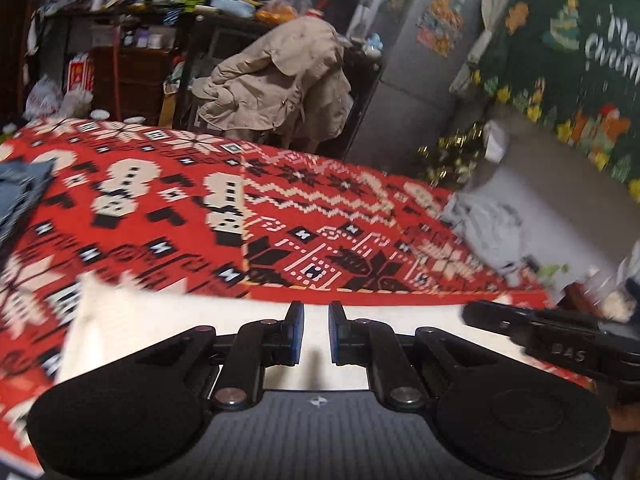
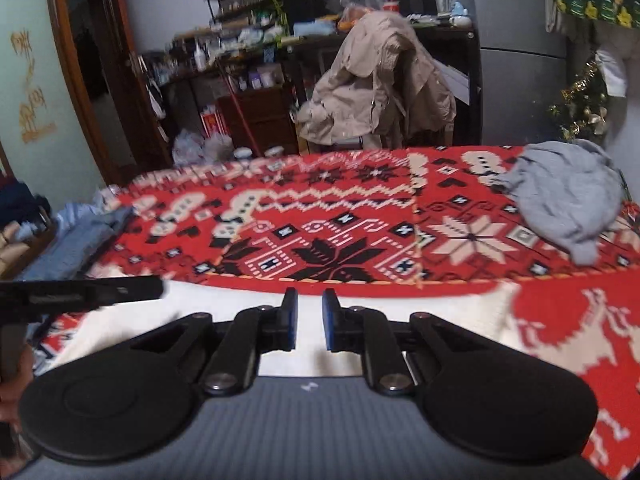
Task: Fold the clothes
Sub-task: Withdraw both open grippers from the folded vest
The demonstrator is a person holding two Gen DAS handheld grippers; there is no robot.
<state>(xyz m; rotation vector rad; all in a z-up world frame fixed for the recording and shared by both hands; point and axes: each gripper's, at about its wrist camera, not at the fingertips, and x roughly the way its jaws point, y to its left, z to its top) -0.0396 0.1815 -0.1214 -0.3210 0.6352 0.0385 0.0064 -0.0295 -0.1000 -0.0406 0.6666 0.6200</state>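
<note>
While both claws hang a little open with nothing in them, the white garment lies flat right under the left gripper and right gripper, stretched left-to-right across the lower frame; the grey garment sits bunched upper right, nearer the right one.

Matt white cloth lies on a knit-patterned red blanket.

Left gripper over white cloth on a red patterned table.
Its jaws stand slightly apart, holding nothing. The right gripper pokes in at right; grey garment lies beyond, blue clothes far left.
</note>
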